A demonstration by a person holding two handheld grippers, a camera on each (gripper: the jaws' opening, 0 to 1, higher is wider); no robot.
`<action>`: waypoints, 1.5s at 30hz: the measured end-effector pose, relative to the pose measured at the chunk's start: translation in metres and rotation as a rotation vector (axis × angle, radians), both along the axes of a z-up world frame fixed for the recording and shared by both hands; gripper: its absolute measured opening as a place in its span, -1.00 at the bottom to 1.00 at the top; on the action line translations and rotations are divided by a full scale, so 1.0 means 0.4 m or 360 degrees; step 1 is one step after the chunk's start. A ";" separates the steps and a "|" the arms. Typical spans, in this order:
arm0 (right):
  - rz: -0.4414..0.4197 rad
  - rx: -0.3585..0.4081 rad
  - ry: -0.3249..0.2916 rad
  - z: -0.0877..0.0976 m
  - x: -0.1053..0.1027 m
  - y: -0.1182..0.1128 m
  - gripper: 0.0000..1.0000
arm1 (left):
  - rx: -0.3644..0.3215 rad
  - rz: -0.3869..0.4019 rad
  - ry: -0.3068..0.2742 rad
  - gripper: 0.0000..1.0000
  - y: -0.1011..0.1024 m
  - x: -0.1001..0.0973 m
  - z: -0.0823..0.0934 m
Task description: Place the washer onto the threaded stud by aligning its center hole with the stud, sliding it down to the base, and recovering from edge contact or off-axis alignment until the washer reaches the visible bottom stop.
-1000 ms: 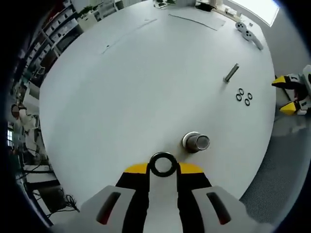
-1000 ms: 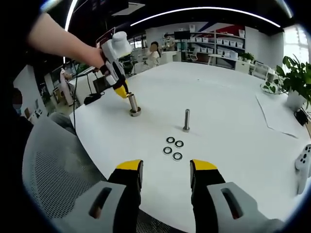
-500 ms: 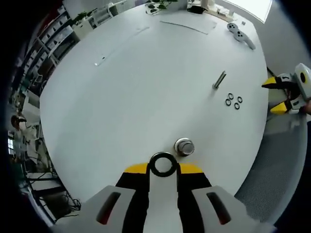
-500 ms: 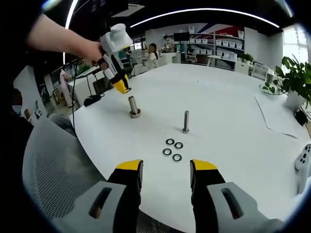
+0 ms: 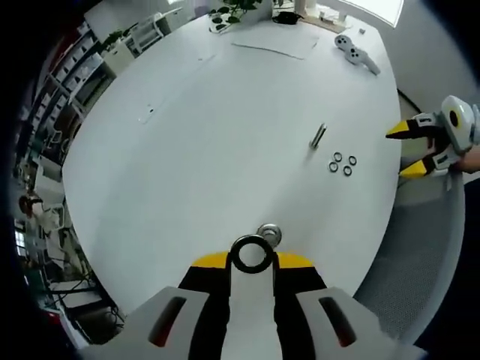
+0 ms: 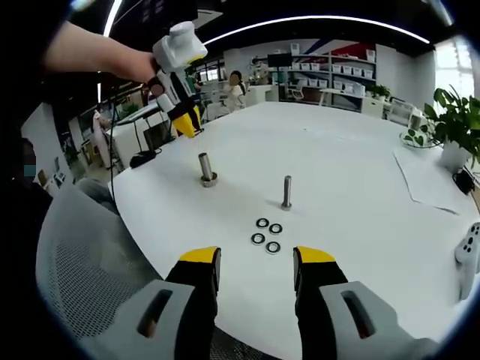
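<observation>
A dark ring washer (image 5: 251, 255) sits pinched between the yellow tips of my left gripper (image 5: 251, 259), which is shut on it. Just past it, seen from above, stands the thick metal stud (image 5: 268, 235) on its round base. From the right gripper view, that stud (image 6: 205, 169) is upright near the table's left edge, and my left gripper (image 6: 185, 122) hangs well above it, to its left, in a person's hand. My right gripper (image 6: 255, 274) is open with nothing between its fingers, and it also appears beyond the table's edge (image 5: 420, 146).
A thinner stud (image 6: 286, 192) stands mid-table with several loose washers (image 6: 266, 234) in front of it. A game controller (image 5: 354, 54) and a paper sheet (image 5: 274, 41) lie at the far side. A mesh chair (image 6: 82, 285) stands by the table edge, a potted plant (image 6: 450, 127) at right.
My left gripper has risen away from the thick stud with the washer still in it. The right gripper has stayed where it was.
</observation>
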State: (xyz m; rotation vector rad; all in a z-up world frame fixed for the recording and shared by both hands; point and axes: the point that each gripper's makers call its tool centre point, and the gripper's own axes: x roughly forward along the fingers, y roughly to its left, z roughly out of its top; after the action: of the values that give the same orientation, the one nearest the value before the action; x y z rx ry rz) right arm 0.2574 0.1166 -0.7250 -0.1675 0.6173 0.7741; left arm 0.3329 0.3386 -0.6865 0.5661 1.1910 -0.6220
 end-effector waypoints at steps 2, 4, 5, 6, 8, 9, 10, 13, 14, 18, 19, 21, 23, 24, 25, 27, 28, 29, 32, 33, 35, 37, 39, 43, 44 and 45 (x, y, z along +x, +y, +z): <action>0.0002 0.0003 -0.0002 0.000 0.000 0.000 -0.17 | 0.0000 -0.0006 -0.0003 -0.63 -0.006 -0.003 0.003; 0.0006 -0.0001 -0.0001 0.000 -0.001 0.001 -0.17 | 0.0002 -0.0015 0.0002 -0.63 -0.010 -0.007 0.002; 0.0009 -0.0005 0.0003 -0.001 -0.002 0.001 -0.17 | 0.0003 -0.0016 0.0003 -0.63 -0.012 -0.009 0.003; 0.0012 -0.0004 0.0002 -0.002 -0.002 0.001 -0.17 | 0.0002 -0.0015 0.0002 -0.63 -0.013 -0.010 0.004; 0.0017 0.0008 -0.0008 0.004 -0.002 0.004 -0.17 | -0.0010 -0.0008 0.0008 -0.63 -0.019 -0.014 0.005; 0.0017 0.0008 -0.0009 0.004 -0.003 0.004 -0.17 | -0.0011 -0.0007 0.0009 -0.63 -0.022 -0.017 0.006; 0.0016 0.0007 -0.0009 0.005 -0.003 0.004 -0.17 | -0.0011 -0.0010 0.0011 -0.63 -0.025 -0.019 0.007; 0.0009 0.0016 -0.0011 0.007 -0.001 0.003 -0.17 | -0.0013 -0.0020 0.0015 -0.63 -0.036 -0.025 0.011; 0.0008 0.0018 -0.0012 0.007 -0.001 0.003 -0.17 | -0.0015 -0.0018 0.0015 -0.63 -0.038 -0.025 0.011; 0.0013 0.0016 -0.0016 0.007 -0.002 0.003 -0.17 | -0.0019 -0.0023 0.0031 -0.63 -0.048 -0.034 0.009; 0.0014 0.0015 -0.0014 0.007 -0.002 0.004 -0.17 | -0.0019 -0.0026 0.0035 -0.63 -0.049 -0.035 0.007; 0.0020 0.0013 -0.0016 0.008 -0.003 0.005 -0.17 | -0.0019 -0.0033 0.0045 -0.63 -0.052 -0.040 0.004; 0.0021 0.0011 -0.0017 0.007 -0.003 0.004 -0.17 | -0.0012 -0.0047 0.0064 -0.63 -0.057 -0.048 0.000; 0.0017 0.0015 -0.0018 0.008 -0.003 0.004 -0.17 | -0.0001 -0.0059 0.0070 -0.63 -0.058 -0.051 -0.004; 0.0013 0.0019 -0.0020 0.009 -0.003 0.004 -0.17 | 0.0007 -0.0063 0.0070 -0.63 -0.057 -0.050 -0.006; 0.0008 0.0022 -0.0021 0.009 -0.001 0.002 -0.17 | 0.0006 -0.0052 0.0074 -0.63 -0.055 -0.046 -0.010; 0.0008 0.0022 -0.0020 0.009 -0.001 0.002 -0.17 | 0.0004 -0.0045 0.0080 -0.63 -0.054 -0.045 -0.012; 0.0011 0.0023 -0.0020 0.009 -0.002 0.003 -0.17 | 0.0009 -0.0045 0.0081 -0.63 -0.052 -0.044 -0.015; 0.0018 0.0021 -0.0021 0.009 -0.003 0.004 -0.17 | 0.0027 -0.0047 0.0091 -0.63 -0.046 -0.041 -0.024; 0.0019 0.0023 -0.0023 0.010 -0.003 0.004 -0.17 | 0.0034 -0.0049 0.0089 -0.63 -0.045 -0.043 -0.026; 0.0018 0.0029 -0.0025 0.012 -0.003 0.005 -0.17 | 0.0044 -0.0044 0.0083 -0.63 -0.041 -0.039 -0.034; 0.0018 0.0027 -0.0024 0.012 -0.003 0.004 -0.17 | 0.0045 -0.0047 0.0090 -0.63 -0.044 -0.041 -0.041; 0.0016 0.0031 -0.0028 0.013 -0.002 0.004 -0.17 | 0.0055 -0.0061 0.0087 -0.63 -0.045 -0.038 -0.049; 0.0025 0.0030 -0.0027 0.012 -0.003 0.007 -0.17 | 0.0065 -0.0061 0.0091 -0.63 -0.043 -0.028 -0.067; 0.0027 0.0029 -0.0027 0.013 -0.004 0.008 -0.17 | 0.0069 -0.0053 0.0100 -0.63 -0.040 -0.027 -0.073; 0.0029 0.0028 -0.0026 0.013 -0.005 0.008 -0.17 | 0.0072 -0.0050 0.0106 -0.63 -0.039 -0.027 -0.077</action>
State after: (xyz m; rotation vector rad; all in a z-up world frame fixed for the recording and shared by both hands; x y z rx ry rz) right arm 0.2554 0.1198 -0.7198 -0.1634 0.5939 0.7949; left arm 0.3222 0.3232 -0.7172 0.6073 1.2632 -0.6462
